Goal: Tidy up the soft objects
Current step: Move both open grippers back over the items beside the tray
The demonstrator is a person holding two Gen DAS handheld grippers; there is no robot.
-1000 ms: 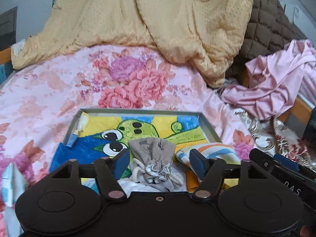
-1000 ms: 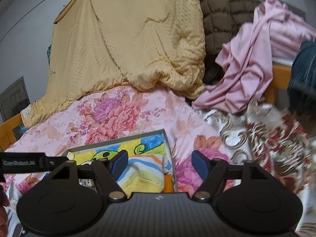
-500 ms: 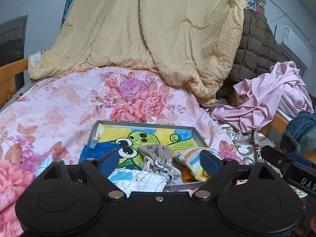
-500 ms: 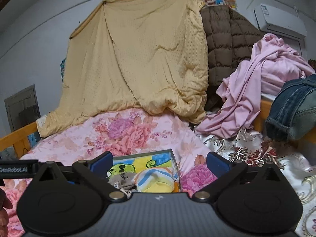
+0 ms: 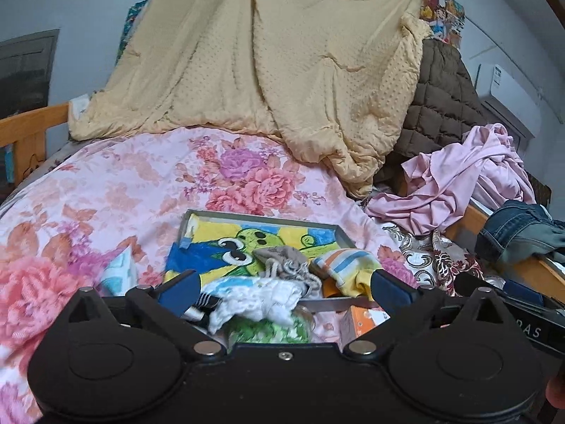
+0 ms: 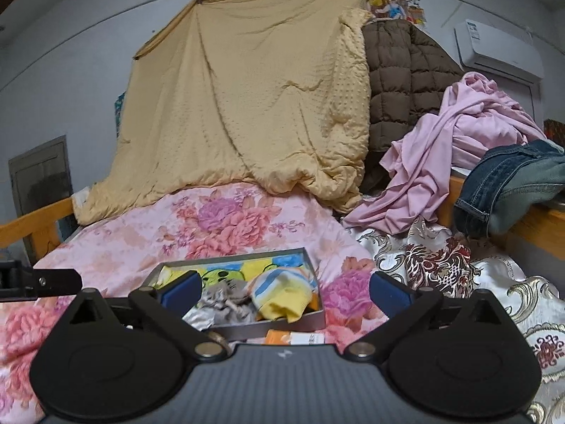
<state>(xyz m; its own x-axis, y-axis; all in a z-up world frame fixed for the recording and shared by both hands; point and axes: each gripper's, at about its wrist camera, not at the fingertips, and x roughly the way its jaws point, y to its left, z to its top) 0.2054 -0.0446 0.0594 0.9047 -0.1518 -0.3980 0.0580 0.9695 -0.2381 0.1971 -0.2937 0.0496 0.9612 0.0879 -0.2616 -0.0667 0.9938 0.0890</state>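
I pull both back from the tray (image 5: 319, 227); left gripper (image 5: 282, 288) and right gripper (image 6: 284, 288) jaws just spread wide, empty. Striped sock (image 6: 282, 291), grey pouch (image 5: 282, 259) dropped in.

Shallow grey tray (image 5: 247, 216) sits flat on the floral bedspread, inside lined with a cartoon print of a green creature on yellow and blue. Three soft items bunched at its near end: grey drawstring pouch (image 5: 286, 265) in the middle, crumpled, cord loose; striped sock (image 5: 344, 268) in orange, blue, white and yellow at the near right corner, touching the pouch, yellow end draped toward the rim; white cloth with pale blue print (image 5: 261, 298) at near left, rumpled, spilling over the near rim. Far half of tray holds nothing.
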